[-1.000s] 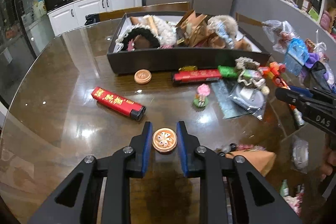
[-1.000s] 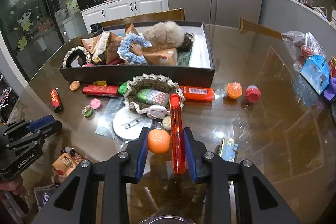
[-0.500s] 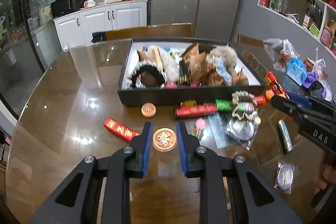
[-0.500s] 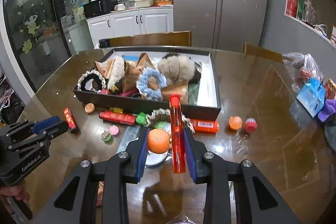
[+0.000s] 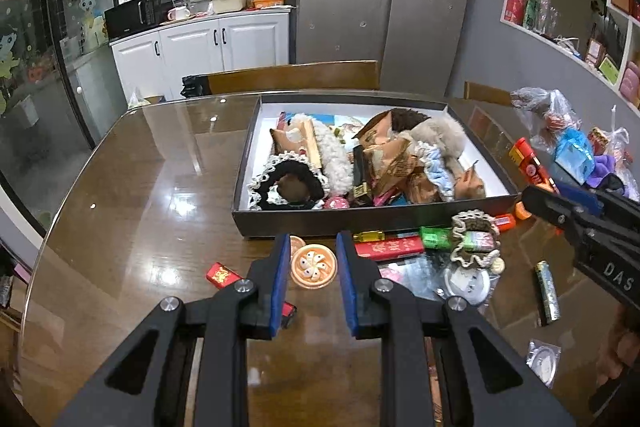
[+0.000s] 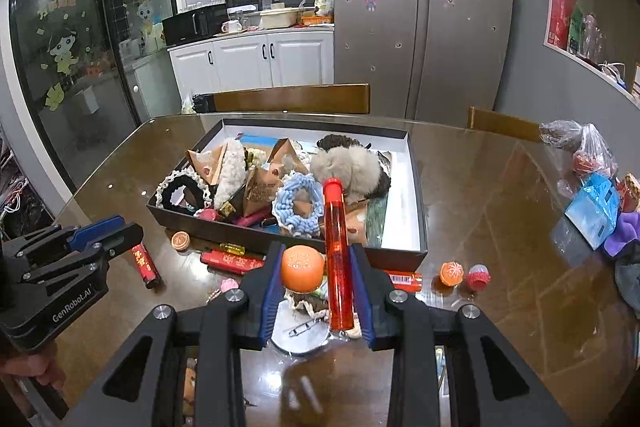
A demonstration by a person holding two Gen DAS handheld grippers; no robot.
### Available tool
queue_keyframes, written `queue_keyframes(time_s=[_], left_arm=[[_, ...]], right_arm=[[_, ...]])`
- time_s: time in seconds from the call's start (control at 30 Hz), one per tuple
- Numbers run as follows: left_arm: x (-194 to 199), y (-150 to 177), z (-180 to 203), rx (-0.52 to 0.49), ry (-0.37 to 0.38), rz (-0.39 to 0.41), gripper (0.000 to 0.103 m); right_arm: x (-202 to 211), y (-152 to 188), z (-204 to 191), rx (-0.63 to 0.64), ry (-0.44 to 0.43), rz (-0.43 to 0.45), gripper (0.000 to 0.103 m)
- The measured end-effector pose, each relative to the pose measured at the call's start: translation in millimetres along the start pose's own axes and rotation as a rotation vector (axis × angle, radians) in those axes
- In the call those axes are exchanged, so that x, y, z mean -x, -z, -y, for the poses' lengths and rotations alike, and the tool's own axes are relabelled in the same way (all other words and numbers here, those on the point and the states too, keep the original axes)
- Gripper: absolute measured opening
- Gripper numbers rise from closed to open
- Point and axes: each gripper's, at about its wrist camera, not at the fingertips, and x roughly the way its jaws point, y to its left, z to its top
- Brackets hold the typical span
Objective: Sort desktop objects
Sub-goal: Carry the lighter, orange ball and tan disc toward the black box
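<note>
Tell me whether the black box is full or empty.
Mostly full: the box holds piled scrunchies and paper packets, with bare white floor along its right side.

bun charm (image 5: pixel 314 266): round, tan, white-dotted, clamped between blue pads
orange ball (image 6: pixel 302 268): beside the upright red tube (image 6: pixel 338 259), both gripped
box (image 5: pixel 400 218): dark, open, crowded with soft trinkets

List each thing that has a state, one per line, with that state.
Left gripper: shut on the small round bun-patterned disc, lifted off the table.
Right gripper: shut on the orange ball and the red translucent lighter together.
Black open-top box: lidless, piled with hair scrunchies and packets.
Long red lighter: lying flat by the box.
</note>
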Motion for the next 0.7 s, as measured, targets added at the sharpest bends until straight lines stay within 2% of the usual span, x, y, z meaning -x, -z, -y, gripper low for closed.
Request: queue_keyframes(time_s=[0.23, 0.7], left_arm=[[-17, -11, 3, -0.006, 0.013, -0.011, 0.024], [-67, -61, 24, -0.033, 0.063, -0.009, 0.024]], right_arm=[[-13, -6, -2, 0.001, -0.003, -0.008, 0.032], [-44, -34, 11, -0.003, 0.021, -0.022, 0.032]])
